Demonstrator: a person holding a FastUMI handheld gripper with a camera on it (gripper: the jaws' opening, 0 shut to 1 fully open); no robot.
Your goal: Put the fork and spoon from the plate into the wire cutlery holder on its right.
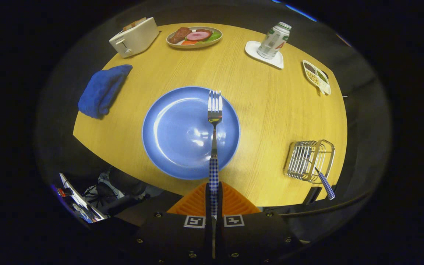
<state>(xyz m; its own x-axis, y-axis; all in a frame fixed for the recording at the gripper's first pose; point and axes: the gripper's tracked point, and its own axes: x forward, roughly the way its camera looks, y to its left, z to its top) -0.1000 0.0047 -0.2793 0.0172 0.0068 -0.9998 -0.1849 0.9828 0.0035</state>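
My jaws (214, 191) are gripping the fork (214, 121) by its handle, holding it over the plate (175, 140) at frame centre. The spoon (324, 184) is sitting in the holder (309, 160), lower right.

Round wooden table (271, 110) under warm light; dark surround; cables and clutter (98, 195) on floor

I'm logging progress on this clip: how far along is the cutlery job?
About halfway. One checked-handled utensil already stands in the wire cutlery holder, its head hidden, presumably the spoon. The gripper is shut on the checked-handled metal fork, which points out over the round blue plate. Left: carry the fork right and drop it into the holder.
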